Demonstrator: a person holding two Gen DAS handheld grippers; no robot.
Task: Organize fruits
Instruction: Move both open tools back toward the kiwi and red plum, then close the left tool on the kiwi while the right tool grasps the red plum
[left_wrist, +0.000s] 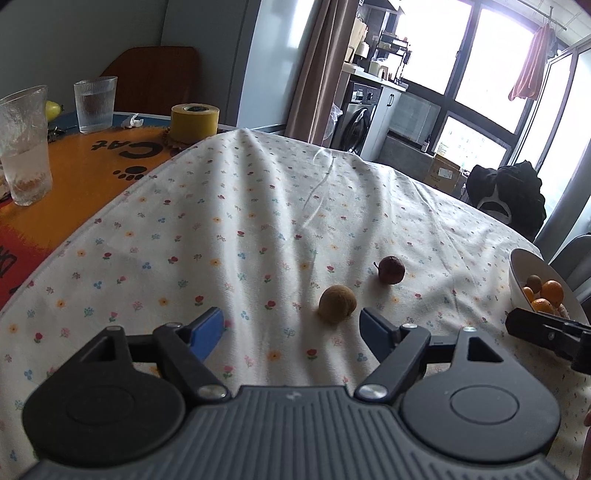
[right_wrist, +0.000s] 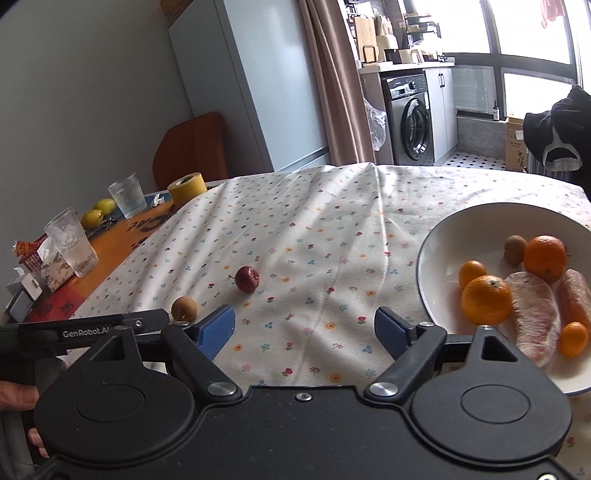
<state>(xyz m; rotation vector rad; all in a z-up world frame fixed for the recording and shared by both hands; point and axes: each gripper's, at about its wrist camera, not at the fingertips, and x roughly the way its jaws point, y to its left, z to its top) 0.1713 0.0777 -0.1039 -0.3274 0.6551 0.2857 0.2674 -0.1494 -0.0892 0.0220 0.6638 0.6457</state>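
A brown kiwi lies on the floral tablecloth just ahead of my left gripper, closer to its right finger. Behind it sits a dark red wrinkled fruit. The left gripper is open and holds nothing. My right gripper is open and empty too, over bare cloth left of the white bowl. The bowl holds oranges, small kumquats, a kiwi and peeled pomelo segments. In the right wrist view the kiwi and red fruit lie to the left.
Two drinking glasses, a yellow tape roll and yellow-green pears stand on the orange mat at the left. A tissue box sits near the table's left edge. A dark garment hangs on a chair beyond the table.
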